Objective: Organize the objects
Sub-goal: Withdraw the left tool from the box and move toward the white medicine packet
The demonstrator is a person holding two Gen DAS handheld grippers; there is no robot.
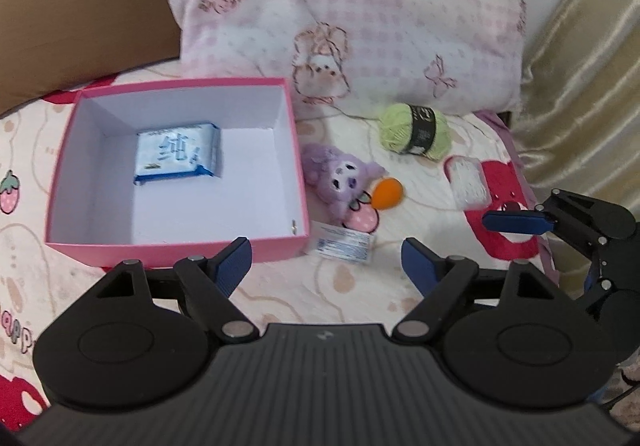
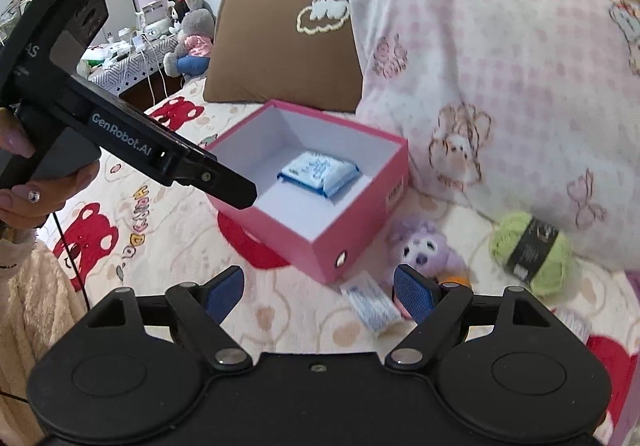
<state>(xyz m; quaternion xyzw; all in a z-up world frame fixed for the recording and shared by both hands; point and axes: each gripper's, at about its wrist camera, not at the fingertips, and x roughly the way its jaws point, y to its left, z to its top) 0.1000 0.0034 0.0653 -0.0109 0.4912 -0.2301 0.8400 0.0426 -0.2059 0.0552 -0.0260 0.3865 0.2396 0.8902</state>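
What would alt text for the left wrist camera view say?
An open pink box sits on a patterned bedspread, holding one blue-and-white packet. To its right lie a purple plush toy, an orange ball and green yarn. The left hand-held gripper is open and empty.

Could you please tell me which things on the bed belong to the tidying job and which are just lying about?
Job: pink box, tissue pack inside it, purple plush, green yarn, small packet.
Lying about: pink pillow, brown pillow.
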